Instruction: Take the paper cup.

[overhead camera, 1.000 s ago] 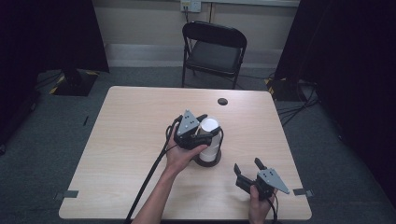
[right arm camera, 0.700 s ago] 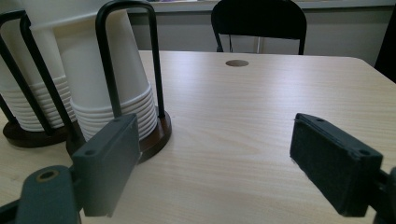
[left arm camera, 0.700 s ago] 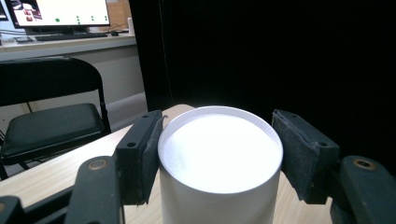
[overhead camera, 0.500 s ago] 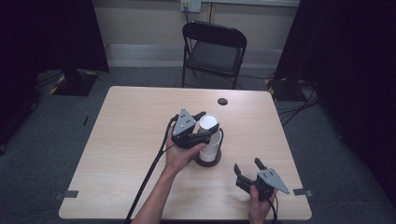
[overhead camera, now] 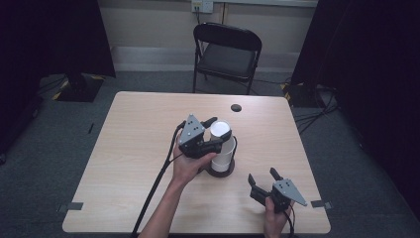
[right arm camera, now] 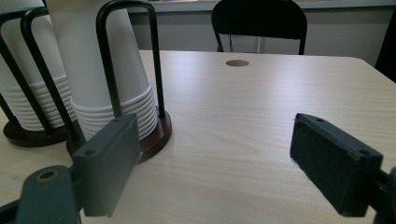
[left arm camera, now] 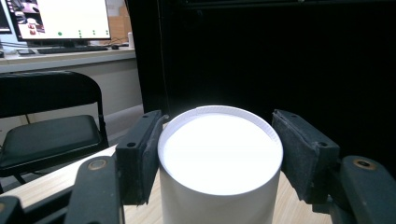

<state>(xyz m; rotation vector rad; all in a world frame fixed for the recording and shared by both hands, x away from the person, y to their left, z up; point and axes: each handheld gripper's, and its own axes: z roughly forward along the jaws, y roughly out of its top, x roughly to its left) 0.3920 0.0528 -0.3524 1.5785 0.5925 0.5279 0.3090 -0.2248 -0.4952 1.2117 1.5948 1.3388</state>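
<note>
A stack of white paper cups [overhead camera: 221, 148], upside down, stands in a black wire holder on a dark round base [overhead camera: 221, 171] at the table's middle. My left gripper [overhead camera: 217, 131] is open, with its jaws on either side of the top cup [left arm camera: 219, 163]. One pad [left arm camera: 140, 154] touches the cup wall and the other pad [left arm camera: 299, 154] stands a little off it. My right gripper [overhead camera: 262, 176] rests open near the front right edge with nothing between its jaws [right arm camera: 215, 158]. In the right gripper view the cup stack [right arm camera: 100, 60] rises at left.
A second cup stack [right arm camera: 23, 74] in its own holder stands behind the first in the right gripper view. A small dark round hole [overhead camera: 236, 107] marks the table's far side. A black folding chair [overhead camera: 227, 52] stands beyond the table [overhead camera: 133, 148].
My left gripper has crept slightly left and up at the top of the cup stack. The right gripper has stayed in place.
</note>
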